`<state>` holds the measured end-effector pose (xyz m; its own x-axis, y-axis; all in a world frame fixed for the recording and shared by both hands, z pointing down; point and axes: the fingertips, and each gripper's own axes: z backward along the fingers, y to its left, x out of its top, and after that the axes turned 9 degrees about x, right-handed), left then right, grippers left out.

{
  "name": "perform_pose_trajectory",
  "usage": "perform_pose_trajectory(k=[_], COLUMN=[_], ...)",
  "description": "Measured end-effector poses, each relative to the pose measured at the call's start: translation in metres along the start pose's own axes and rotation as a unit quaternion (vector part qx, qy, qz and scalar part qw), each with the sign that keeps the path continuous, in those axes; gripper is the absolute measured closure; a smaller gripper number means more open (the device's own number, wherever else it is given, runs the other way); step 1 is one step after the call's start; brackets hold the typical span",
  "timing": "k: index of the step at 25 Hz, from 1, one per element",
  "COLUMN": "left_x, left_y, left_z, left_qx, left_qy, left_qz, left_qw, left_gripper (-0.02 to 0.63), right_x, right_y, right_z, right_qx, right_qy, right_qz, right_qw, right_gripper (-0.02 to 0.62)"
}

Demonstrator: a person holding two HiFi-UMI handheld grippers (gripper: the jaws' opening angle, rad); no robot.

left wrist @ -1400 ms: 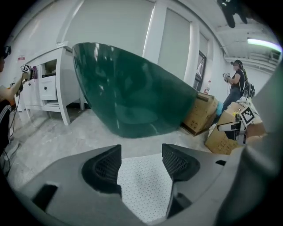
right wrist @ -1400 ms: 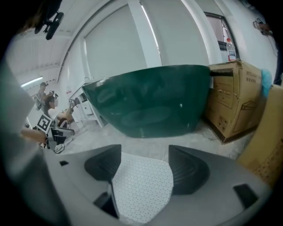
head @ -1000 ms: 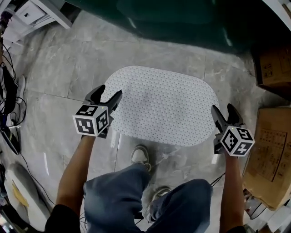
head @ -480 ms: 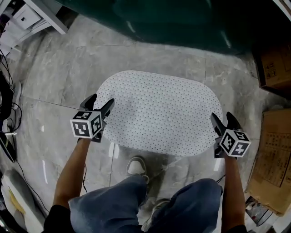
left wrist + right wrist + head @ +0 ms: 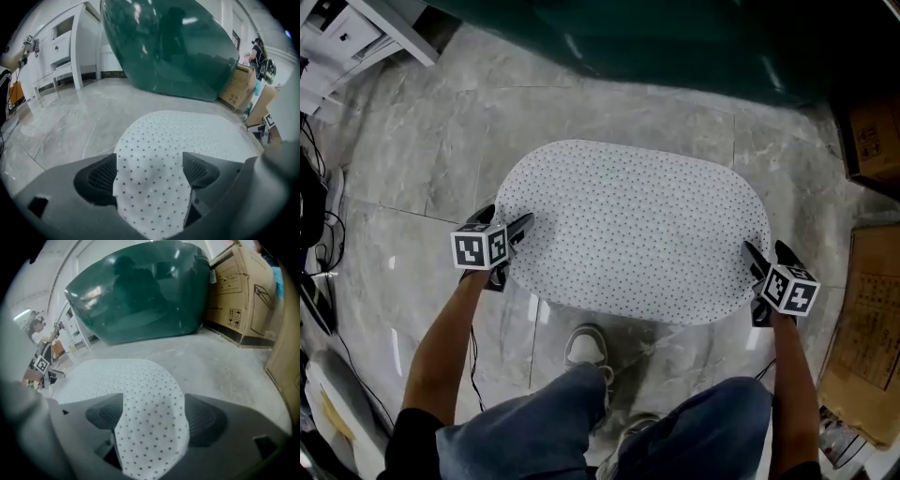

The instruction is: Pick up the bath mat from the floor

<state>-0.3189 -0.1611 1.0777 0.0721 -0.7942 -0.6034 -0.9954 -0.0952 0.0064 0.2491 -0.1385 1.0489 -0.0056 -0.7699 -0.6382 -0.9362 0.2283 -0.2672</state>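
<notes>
The bath mat [image 5: 633, 230] is a white oval with small dark dots, lying flat on the grey marble floor. My left gripper [image 5: 504, 223] is low at its left end, one finger over the mat and one over the floor. My right gripper [image 5: 769, 253] is at the mat's right end. Both sets of jaws are opening. In the left gripper view the mat [image 5: 152, 178] fills the gap between the wide jaws of the left gripper [image 5: 150, 168]. The right gripper view shows the mat [image 5: 152, 427] likewise inside the right gripper [image 5: 152, 413]. I see no pad pressing on it.
A large dark green tub [image 5: 675, 37] stands just beyond the mat. Cardboard boxes [image 5: 872, 309] line the right side. White furniture [image 5: 356, 37] and cables [image 5: 314, 216] are at the left. The person's shoes [image 5: 586, 347] and knees are close behind the mat's near edge.
Both grippers have dropped toward the floor and closed in on the two ends of the mat. Their jaws stand wider than before. The mat has not moved.
</notes>
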Motion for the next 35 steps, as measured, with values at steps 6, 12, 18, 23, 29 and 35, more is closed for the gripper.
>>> perform_pose_trajectory(k=[6, 12, 18, 23, 29, 35], left_x=[-0.017, -0.019, -0.022, -0.02, -0.021, -0.02], left_y=[0.015, 0.037, 0.025, 0.019, 0.024, 0.015], left_z=[-0.011, -0.011, -0.019, -0.017, -0.016, -0.013], left_qx=[0.015, 0.026, 0.016, 0.019, 0.029, 0.029], left_qy=[0.026, 0.04, 0.043, 0.032, 0.039, 0.033], left_qz=[-0.005, -0.018, -0.007, -0.002, 0.0, -0.005], left_qw=[0.9996, 0.9987, 0.9989, 0.9993, 0.9988, 0.999], left_gripper=[0.133, 0.129, 0.141, 0.196, 0.285, 0.365], right_x=[-0.019, -0.039, -0.048, -0.046, -0.045, -0.042], right_y=[-0.017, -0.021, -0.032, -0.029, -0.025, -0.012], right_z=[-0.005, -0.021, -0.018, -0.019, -0.021, -0.026], right_qx=[-0.018, -0.03, -0.055, -0.053, -0.046, -0.03], right_qy=[0.045, 0.079, 0.096, 0.103, 0.111, 0.104], right_qz=[-0.006, -0.034, -0.019, -0.011, -0.008, 0.009], right_qw=[0.999, 0.996, 0.994, 0.993, 0.993, 0.994], right_gripper=[0.147, 0.141, 0.156, 0.185, 0.227, 0.339])
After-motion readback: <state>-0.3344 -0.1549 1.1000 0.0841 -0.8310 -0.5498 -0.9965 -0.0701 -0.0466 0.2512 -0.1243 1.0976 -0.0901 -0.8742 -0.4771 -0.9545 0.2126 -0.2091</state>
